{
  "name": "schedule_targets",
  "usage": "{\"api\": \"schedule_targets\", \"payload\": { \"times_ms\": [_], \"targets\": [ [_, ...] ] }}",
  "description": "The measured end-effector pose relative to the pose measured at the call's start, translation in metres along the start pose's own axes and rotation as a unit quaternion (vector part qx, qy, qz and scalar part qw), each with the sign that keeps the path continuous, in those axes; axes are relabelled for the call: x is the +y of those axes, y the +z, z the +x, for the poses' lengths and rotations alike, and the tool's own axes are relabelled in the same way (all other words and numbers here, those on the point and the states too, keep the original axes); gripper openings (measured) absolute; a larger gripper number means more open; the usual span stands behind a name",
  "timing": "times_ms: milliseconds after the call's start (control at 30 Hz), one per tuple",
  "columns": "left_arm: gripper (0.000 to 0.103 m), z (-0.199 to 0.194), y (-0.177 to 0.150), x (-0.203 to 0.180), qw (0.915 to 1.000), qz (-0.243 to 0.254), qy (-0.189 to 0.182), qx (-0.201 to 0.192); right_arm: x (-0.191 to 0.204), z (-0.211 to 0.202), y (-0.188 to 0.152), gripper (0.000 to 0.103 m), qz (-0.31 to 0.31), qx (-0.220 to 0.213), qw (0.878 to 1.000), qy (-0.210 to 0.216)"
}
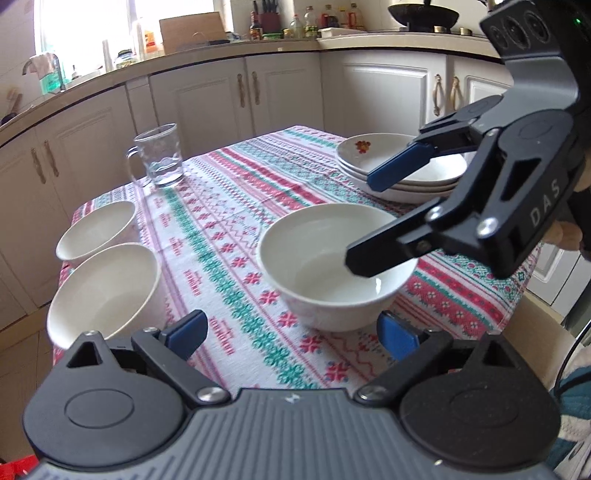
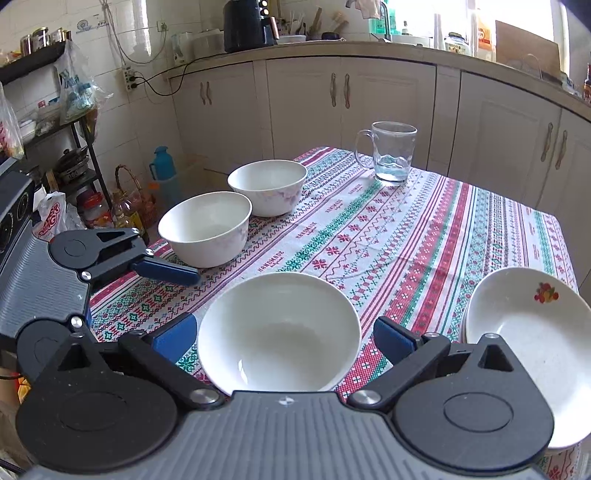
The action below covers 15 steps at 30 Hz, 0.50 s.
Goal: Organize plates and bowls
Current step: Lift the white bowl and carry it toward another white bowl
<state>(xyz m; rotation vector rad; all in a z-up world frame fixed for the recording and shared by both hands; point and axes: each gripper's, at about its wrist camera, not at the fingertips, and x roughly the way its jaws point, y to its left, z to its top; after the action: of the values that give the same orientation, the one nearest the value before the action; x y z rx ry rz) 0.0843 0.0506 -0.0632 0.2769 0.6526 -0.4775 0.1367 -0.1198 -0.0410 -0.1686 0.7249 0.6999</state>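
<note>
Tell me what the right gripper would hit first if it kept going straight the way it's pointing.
Most likely the near white bowl: the open right gripper already straddles it, and one finger reaches over its rim. Depth is unclear.

Home kitchen: cream cabinets (image 2: 351, 99), likely a wok (image 1: 423, 14), clothed table (image 2: 424, 236).

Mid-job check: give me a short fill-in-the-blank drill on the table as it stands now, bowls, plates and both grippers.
1. The number of white bowls on the tablecloth is ____.
2. The top plate of the stack carries a printed ____ motif.
3. The right gripper is open, with the near bowl lying ____ its fingers.
4. The clear vessel at the far edge of the table is a glass ____.

Missing words: three; flower; between; mug
</note>
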Motion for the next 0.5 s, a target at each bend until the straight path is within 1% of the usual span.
{"api": "schedule_targets", "payload": {
  "times_ms": [233,300,433,500],
  "targets": [
    [0.098,-0.015,-0.013,0.015,0.9984,-0.003,0.056,0.003,0.011,-0.002,0.007,0.103,-0.022,-0.002,1.0,-0.003],
    [0.098,-0.018,-0.019,0.022,0.9985,-0.011,0.054,0.0,0.015,-0.001,0.011,0.103,-0.033,-0.002,0.999,-0.007],
    [0.098,-0.021,-0.028,0.041,0.9969,-0.053,0.056,0.016,0.022,0.002,0.02,0.103,-0.047,-0.001,0.999,-0.002],
    [0.098,-0.024,-0.032,0.048,0.9956,-0.071,0.059,0.012,0.027,0.006,0.024,0.103,-0.055,0.002,0.998,-0.003]
  ]
}}
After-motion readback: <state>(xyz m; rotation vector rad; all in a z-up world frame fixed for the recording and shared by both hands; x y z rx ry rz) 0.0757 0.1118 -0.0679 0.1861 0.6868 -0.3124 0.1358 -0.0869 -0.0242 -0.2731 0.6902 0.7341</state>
